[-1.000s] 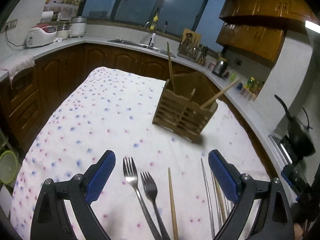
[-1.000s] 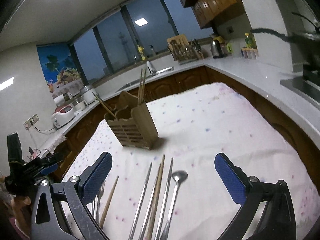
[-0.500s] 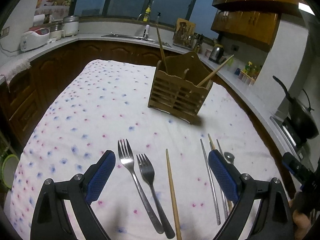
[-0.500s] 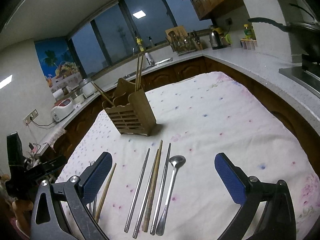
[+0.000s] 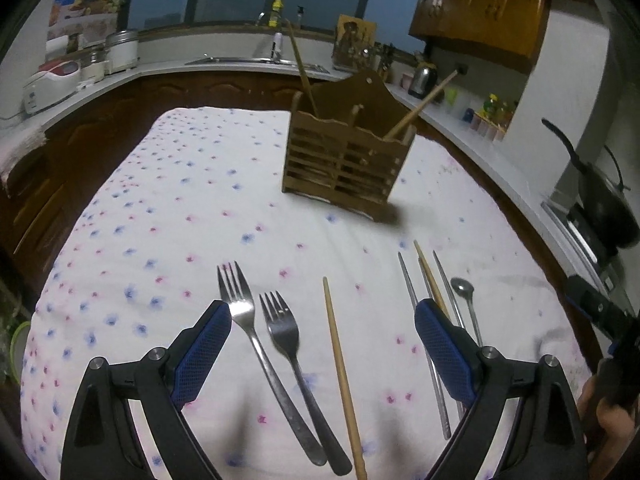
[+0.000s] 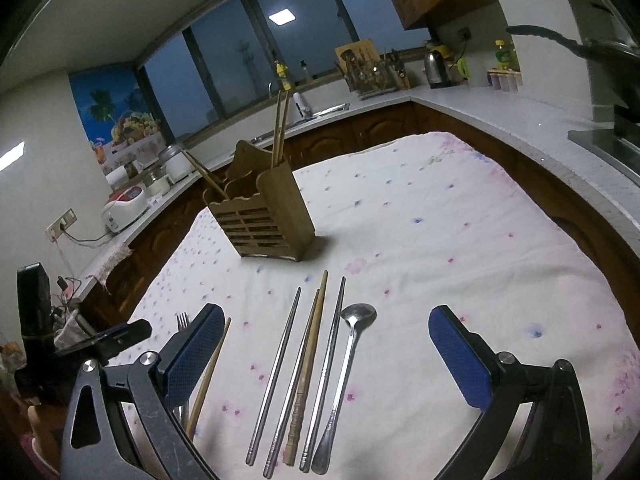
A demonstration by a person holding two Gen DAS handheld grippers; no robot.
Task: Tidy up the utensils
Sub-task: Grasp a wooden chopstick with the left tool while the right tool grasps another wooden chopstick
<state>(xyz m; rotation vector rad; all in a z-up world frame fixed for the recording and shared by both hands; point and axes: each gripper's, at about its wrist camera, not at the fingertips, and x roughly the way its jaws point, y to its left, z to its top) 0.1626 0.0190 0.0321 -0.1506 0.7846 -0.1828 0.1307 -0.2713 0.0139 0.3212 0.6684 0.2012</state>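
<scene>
The desk cloth (image 5: 168, 208) is white, dotted with small blue and pink flowers. The slatted holder (image 5: 344, 160) is mid-brown wood, and the chopsticks in it (image 6: 279, 128) are a paler tan. The two forks (image 5: 264, 344), the spoon (image 6: 348, 364) and the metal chopsticks (image 6: 276, 364) are silver-grey. Each claw, left (image 5: 322, 352) and right (image 6: 326, 356), is black with blue cross-hatched pads (image 6: 196, 356). The cabinets (image 5: 480, 12) are reddish brown.
</scene>
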